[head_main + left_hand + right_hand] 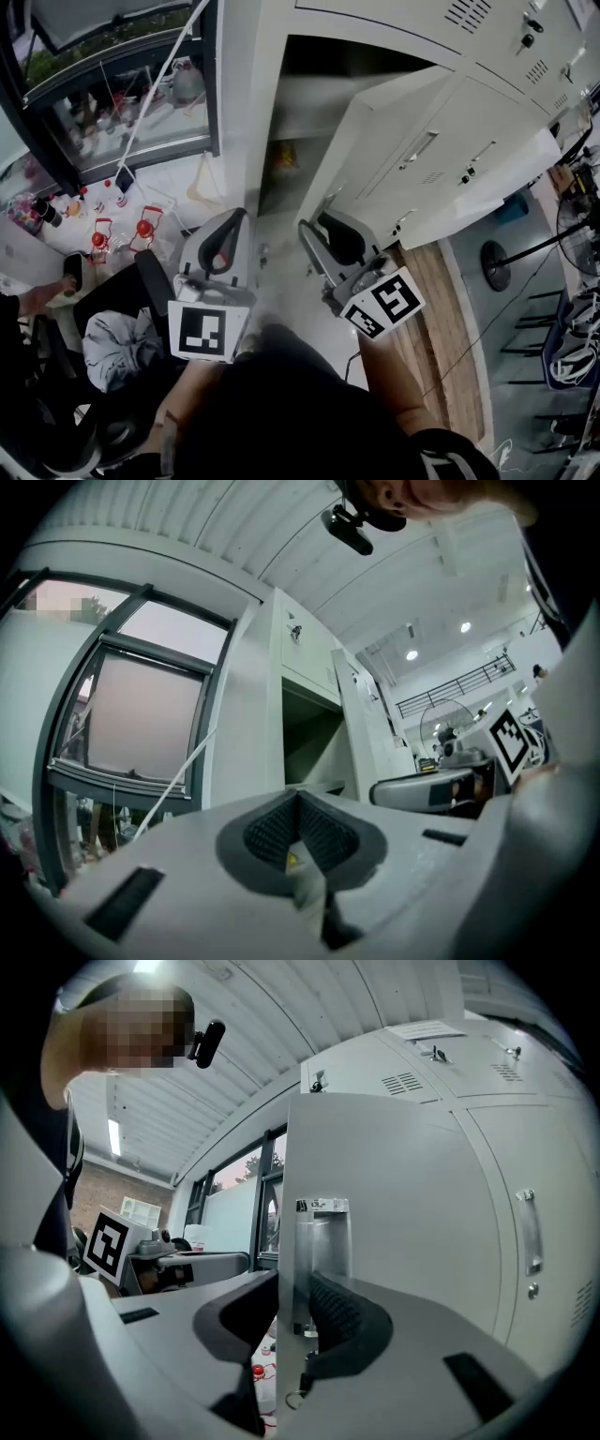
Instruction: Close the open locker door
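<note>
**At the locker door (403, 1204) edge, right claw (292, 1288) clenched**

Its pads (337, 1312) gripped the free edge of the open door, just beside the recessed metal handle (323, 1241). That door stood swung well out from the grey locker bank (525, 56), compartment (300, 103) exposed. Alongside, the left claw (298, 799) was clenched shut on nothing.

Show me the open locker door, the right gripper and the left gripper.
open locker door (394, 1176), right gripper view, its flat outer face.
right gripper (292, 1290), right gripper view, midway between its fingertips.
left gripper (298, 808), left gripper view, where its fingertips meet.
</note>
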